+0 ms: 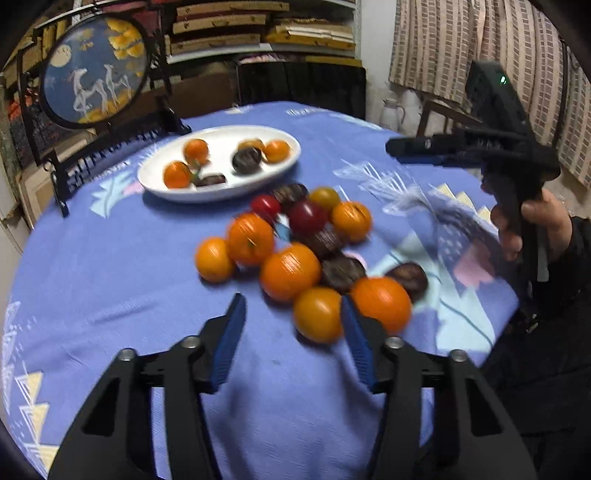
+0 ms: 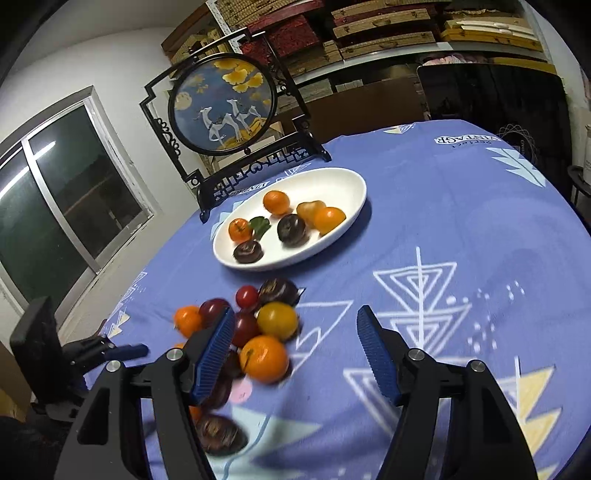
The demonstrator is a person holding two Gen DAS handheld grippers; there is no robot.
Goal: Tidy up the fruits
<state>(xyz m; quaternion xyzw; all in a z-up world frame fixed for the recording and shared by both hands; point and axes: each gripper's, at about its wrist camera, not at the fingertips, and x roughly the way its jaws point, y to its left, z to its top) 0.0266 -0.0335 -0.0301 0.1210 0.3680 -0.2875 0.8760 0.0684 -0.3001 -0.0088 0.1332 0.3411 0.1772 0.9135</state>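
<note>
A pile of loose fruit lies on the blue tablecloth (image 1: 110,266): oranges (image 1: 290,271), dark brown fruits (image 1: 341,273), red tomatoes (image 1: 306,218) and a yellow one (image 1: 324,198). A white oval plate (image 1: 221,186) behind it holds several oranges and dark fruits. My left gripper (image 1: 293,314) is open and empty, just in front of the pile, its right finger beside a yellow-orange fruit (image 1: 317,314). My right gripper (image 2: 295,325) is open and empty above the cloth, right of the pile (image 2: 264,358); the plate (image 2: 343,181) lies beyond. The right gripper also shows in the left wrist view (image 1: 410,151).
A framed round embroidery screen (image 1: 94,70) on a black stand sits at the table's far left, close to the plate. Shelves of boxes (image 1: 258,29) stand behind. A dark chair back (image 1: 301,86) is at the far edge. A window (image 2: 55,206) is at left.
</note>
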